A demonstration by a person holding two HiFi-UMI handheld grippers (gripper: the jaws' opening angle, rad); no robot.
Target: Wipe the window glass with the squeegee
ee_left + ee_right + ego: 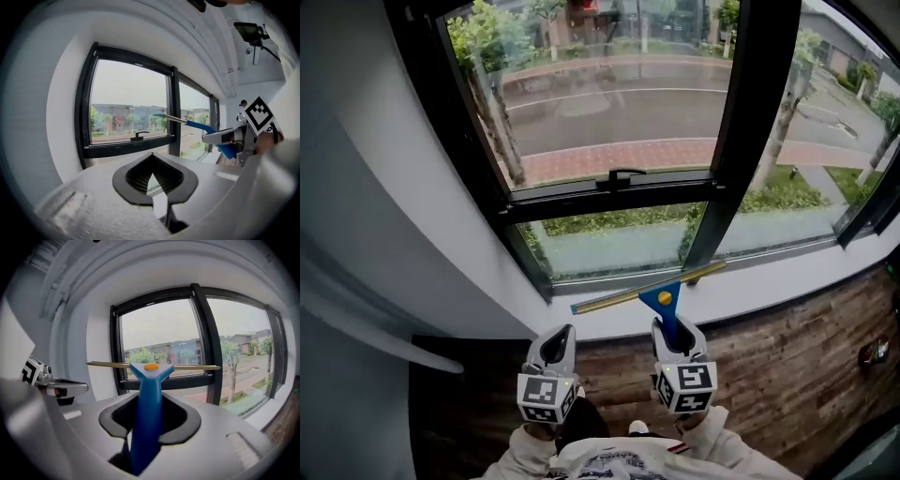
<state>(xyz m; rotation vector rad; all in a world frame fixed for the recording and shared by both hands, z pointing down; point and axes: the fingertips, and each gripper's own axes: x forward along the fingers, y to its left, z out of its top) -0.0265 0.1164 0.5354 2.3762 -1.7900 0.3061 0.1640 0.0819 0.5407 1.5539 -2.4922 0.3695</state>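
Note:
A blue-handled squeegee (661, 298) with a brass blade bar is held by my right gripper (675, 345), which is shut on its handle (147, 408). The blade (154, 365) lies level in front of the lower window pane (623, 246), a little off the glass above the white sill (750, 291). My left gripper (556, 349) hangs beside it to the left, its jaws closed with nothing between them (153, 180). The left gripper view shows the squeegee (187, 123) and the right gripper (234, 136) at the right.
A black-framed window has a handle (619, 175) on its middle bar and a thick vertical post (750, 112). A white wall (366, 187) stands at the left. Dark wooden flooring (787, 366) runs below the sill, with a small object (874, 352) at the right.

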